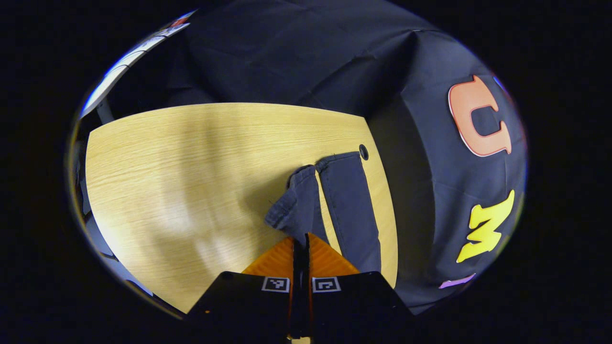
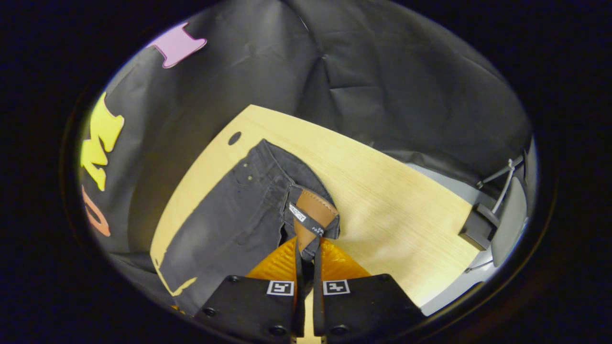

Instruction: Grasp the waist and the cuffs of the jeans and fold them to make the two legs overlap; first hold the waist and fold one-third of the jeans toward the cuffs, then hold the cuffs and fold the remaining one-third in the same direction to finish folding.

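Note:
Dark jeans [image 2: 234, 215] lie on the wooden table [image 2: 382, 191]. In the right gripper view, my right gripper [image 2: 306, 251] is shut on the waistband, lifted off the table, with the brown leather patch [image 2: 313, 210] turned up just beyond its orange fingers [image 2: 334, 263]. In the left gripper view, the two legs [image 1: 351, 205] run away toward the far edge. My left gripper [image 1: 301, 243] is shut on the cuff [image 1: 294, 205] of the nearer leg, which is raised and crumpled above the table. The other leg lies flat to its right.
The jeans lie along one table edge beside the black cloth wall. A small round hole [image 1: 364, 152] in the tabletop sits by the far cuff. A wide stretch of bare wood [image 1: 191, 191] spreads to the left. A grey stand [image 2: 497, 215] is off the table's far corner.

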`<act>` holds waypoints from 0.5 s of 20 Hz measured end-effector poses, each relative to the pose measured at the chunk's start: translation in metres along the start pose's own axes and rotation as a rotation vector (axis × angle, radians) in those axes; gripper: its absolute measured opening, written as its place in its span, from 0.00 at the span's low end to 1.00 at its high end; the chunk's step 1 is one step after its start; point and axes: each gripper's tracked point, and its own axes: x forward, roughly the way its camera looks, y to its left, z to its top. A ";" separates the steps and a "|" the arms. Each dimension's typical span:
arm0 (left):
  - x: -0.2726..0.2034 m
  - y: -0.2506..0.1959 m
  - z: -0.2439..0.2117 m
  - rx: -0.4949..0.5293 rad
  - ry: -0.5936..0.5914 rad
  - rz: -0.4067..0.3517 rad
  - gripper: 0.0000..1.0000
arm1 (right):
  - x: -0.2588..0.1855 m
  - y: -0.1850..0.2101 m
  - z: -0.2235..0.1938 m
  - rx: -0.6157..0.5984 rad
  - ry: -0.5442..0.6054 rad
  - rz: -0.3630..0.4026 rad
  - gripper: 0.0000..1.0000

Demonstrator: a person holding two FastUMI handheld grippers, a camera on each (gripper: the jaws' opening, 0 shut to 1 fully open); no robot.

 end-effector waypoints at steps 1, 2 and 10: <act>-0.002 -0.005 0.001 -0.030 0.005 -0.010 0.03 | -0.005 0.006 0.002 0.028 0.025 0.020 0.07; -0.006 -0.010 0.003 -0.067 0.019 -0.014 0.03 | -0.009 0.012 0.004 0.065 0.051 0.044 0.04; 0.007 -0.046 0.035 -0.264 0.116 -0.002 0.04 | -0.010 0.066 0.057 0.214 0.208 0.102 0.07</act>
